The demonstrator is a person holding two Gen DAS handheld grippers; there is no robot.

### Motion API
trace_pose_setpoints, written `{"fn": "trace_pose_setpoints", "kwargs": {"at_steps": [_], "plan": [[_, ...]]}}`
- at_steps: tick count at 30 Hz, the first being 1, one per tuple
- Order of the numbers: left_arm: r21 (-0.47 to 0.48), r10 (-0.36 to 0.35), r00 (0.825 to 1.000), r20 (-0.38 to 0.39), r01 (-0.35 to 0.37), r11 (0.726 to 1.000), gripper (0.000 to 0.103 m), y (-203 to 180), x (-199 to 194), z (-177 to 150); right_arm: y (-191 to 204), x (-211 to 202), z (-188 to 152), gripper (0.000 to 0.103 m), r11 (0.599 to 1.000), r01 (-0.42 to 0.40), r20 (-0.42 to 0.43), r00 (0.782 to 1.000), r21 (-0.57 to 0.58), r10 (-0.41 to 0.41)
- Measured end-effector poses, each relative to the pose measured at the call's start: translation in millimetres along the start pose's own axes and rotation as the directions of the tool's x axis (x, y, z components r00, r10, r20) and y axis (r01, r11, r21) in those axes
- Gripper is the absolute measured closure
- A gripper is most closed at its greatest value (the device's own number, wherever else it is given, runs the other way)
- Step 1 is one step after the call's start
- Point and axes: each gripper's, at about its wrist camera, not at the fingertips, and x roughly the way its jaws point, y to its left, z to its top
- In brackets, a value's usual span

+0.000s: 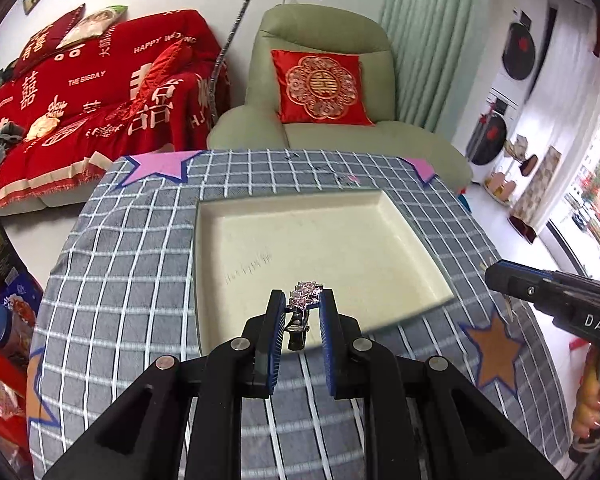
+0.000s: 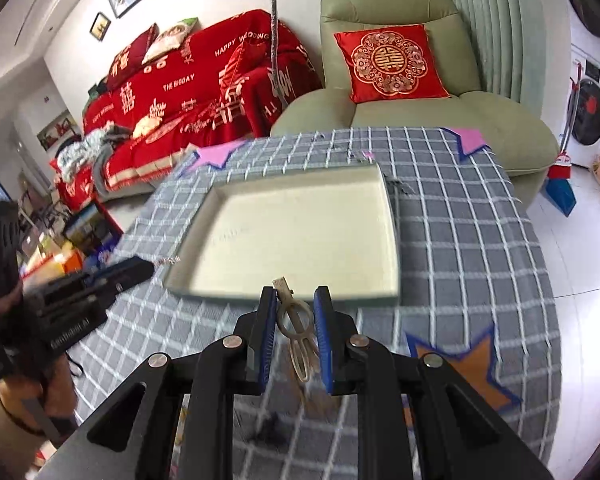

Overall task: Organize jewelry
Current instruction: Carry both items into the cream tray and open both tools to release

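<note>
A cream square tray (image 1: 412, 232) lies on the grey checked tablecloth (image 1: 132, 264); it also shows in the right wrist view (image 2: 388, 216). My left gripper (image 1: 302, 300) is shut on a pink rhinestone hair clip (image 1: 306, 294) and holds it above the tray's near edge. My right gripper (image 2: 296, 298) is shut on a beige metal hair clip (image 2: 296, 322) just short of the tray's near rim. The right gripper's body also shows at the right of the left wrist view (image 1: 556, 296).
Small jewelry pieces (image 1: 340, 176) lie on the cloth beyond the tray. Paper stars (image 1: 160, 166) mark the cloth, with an orange one (image 2: 472, 368) at the near right. A green armchair (image 1: 324, 96) and a red-covered sofa (image 1: 100, 92) stand behind the table.
</note>
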Motion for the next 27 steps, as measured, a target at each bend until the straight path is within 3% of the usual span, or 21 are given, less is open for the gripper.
{"fn": "trace_pose_setpoints", "kwargs": {"at_steps": [6,14,27], "plan": [[-0.039,0.046,0.998,-0.038,-0.047,0.998,0.074,9,55,11,-2,46,32,0.082,1.0,0.009,-0.019,1.0,0.021,-0.009],[-0.054,0.105,0.99,-0.09,-0.11,0.992,0.074,13,108,-2,-19,116,29,0.082,0.997,0.051,-0.082,0.996,0.057,-0.046],[0.009,0.208,0.971,-0.115,-0.208,0.978,0.074,7,135,-18,-30,168,15,0.082,0.995,0.094,-0.148,0.985,0.042,-0.087]]}}
